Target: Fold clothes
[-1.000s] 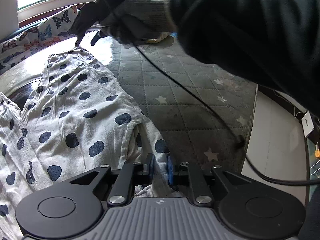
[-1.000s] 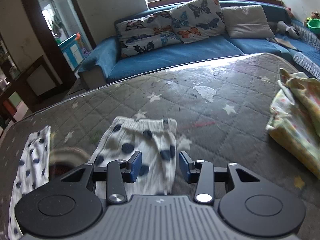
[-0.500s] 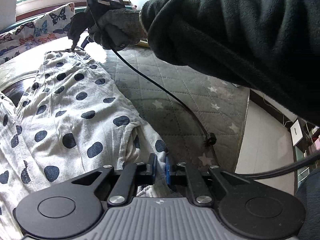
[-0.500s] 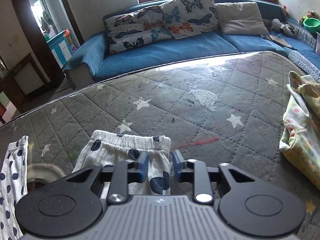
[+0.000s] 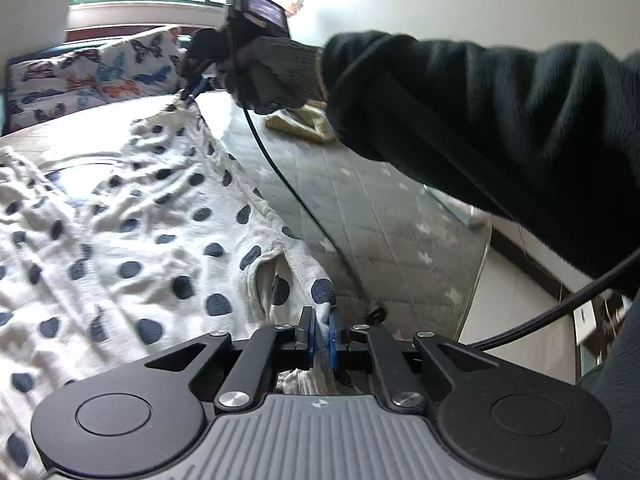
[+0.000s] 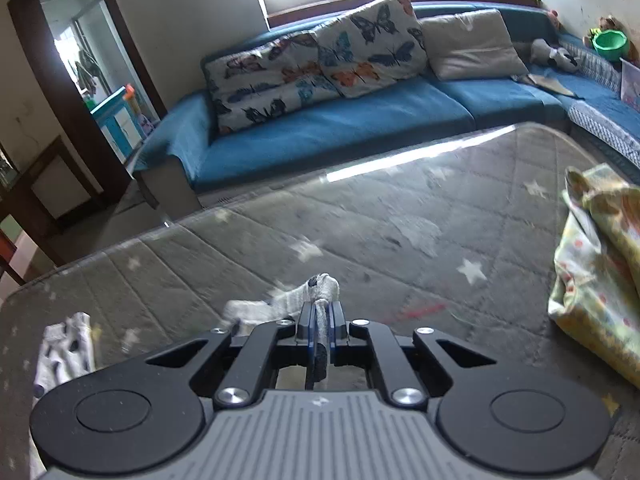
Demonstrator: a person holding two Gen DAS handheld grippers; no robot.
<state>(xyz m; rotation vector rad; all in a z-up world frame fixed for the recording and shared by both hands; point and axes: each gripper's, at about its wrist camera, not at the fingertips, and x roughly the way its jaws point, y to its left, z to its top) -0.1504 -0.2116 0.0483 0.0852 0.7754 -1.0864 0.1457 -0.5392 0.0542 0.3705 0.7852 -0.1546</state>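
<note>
Both grippers, left [image 5: 321, 330] and right [image 6: 320, 322], are clenched on the polka-dot pants' [image 5: 132, 216] edge. Thin, limp cotton will likely sag; corners and hems suit gripping best

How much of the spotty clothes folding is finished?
Hardly any. Done: both grippers have pinched the polka-dot garment, the left gripper at the near corner and the right gripper at the far edge. In hand: that grip. Left: every fold, since the cloth lies spread out and wrinkled on the starry mat.
</note>
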